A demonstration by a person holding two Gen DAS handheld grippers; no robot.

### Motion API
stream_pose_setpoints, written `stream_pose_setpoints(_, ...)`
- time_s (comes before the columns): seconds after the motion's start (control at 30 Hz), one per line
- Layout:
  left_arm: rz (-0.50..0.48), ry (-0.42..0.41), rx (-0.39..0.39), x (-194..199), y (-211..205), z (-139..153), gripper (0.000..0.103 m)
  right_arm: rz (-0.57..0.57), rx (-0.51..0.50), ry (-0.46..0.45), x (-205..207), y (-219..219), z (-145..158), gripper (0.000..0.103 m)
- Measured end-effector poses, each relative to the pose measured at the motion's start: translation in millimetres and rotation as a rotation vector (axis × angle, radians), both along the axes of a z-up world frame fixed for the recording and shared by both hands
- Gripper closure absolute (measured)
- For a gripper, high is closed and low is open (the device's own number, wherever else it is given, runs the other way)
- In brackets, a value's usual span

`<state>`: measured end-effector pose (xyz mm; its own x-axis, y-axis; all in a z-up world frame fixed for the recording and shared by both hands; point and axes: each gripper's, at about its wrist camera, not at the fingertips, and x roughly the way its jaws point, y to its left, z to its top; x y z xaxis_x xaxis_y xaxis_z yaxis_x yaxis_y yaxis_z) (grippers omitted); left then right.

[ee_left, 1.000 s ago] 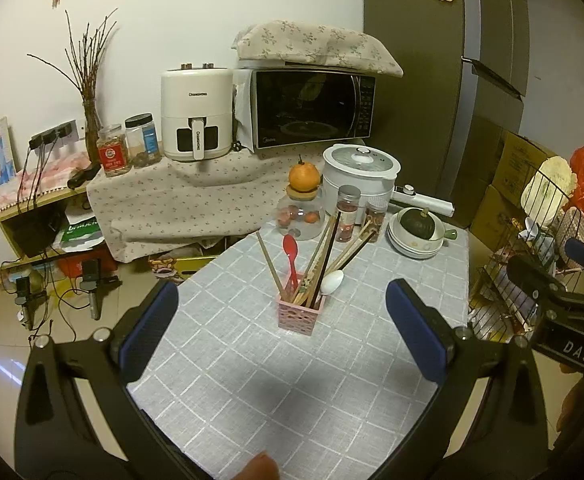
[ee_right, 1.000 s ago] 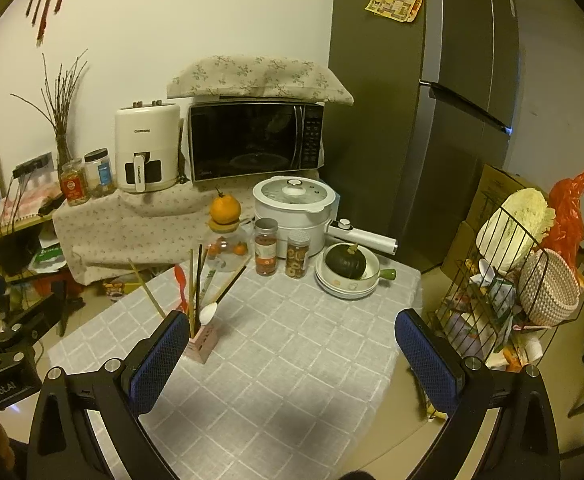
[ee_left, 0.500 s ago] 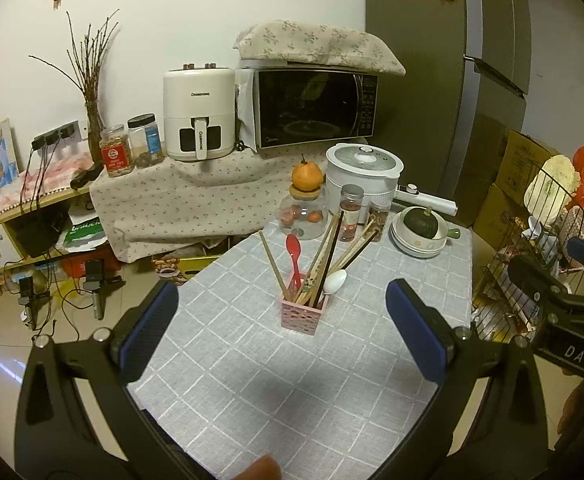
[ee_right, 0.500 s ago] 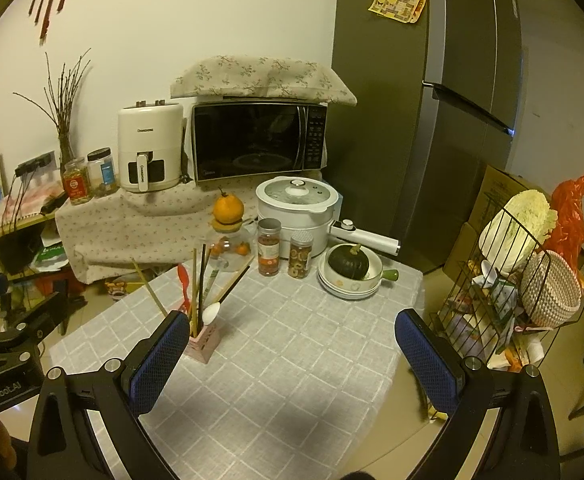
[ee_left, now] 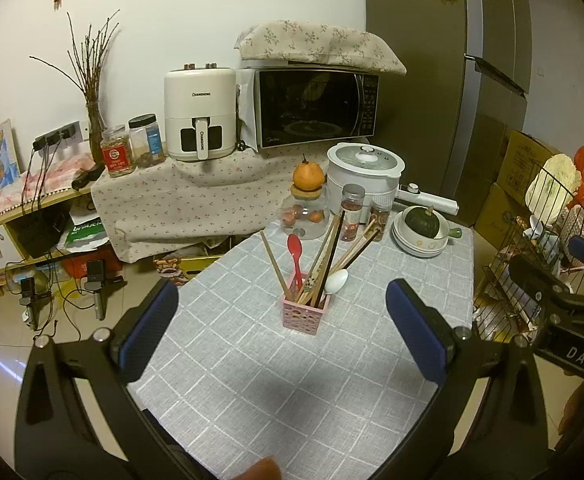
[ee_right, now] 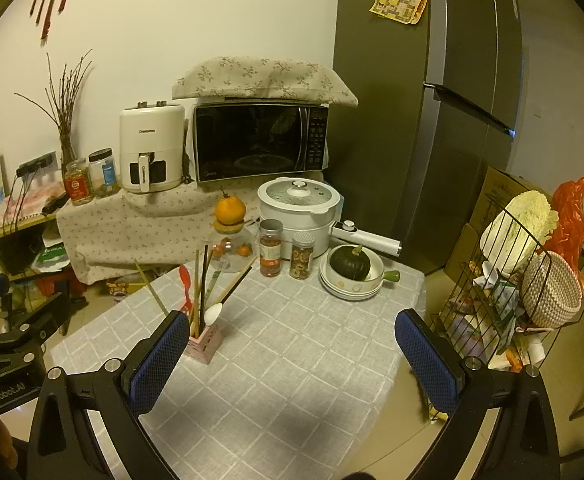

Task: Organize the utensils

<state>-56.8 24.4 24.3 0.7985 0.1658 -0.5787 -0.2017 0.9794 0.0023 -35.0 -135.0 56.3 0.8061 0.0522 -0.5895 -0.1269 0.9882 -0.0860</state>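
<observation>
Both grippers, left (ee_left: 281, 332) and right (ee_right: 292, 360), hovering with fingers spread, holding nothing | utensils (ee_left: 316, 264) sitting in pink holder (ee_left: 305, 314) mid-desk (ee_left: 275, 384) | probably light, stiff, slippery; grabbing mid-shaft looks safest

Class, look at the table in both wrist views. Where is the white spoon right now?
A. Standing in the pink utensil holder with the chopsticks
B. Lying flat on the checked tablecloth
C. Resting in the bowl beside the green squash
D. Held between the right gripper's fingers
A: the white spoon stands bowl-up in the pink utensil holder among the chopsticks and red spoon; both grippers are open and empty.
</observation>
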Motion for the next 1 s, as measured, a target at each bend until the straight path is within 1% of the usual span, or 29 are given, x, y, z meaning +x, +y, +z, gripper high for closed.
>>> stream_pose_setpoints(1.0, -0.011, 0.019, 0.007, 0.6, -2.7, -1.6, 0.000, 0.002, 0.001, -0.002, 0.3, -0.1, 0.2, 0.000)
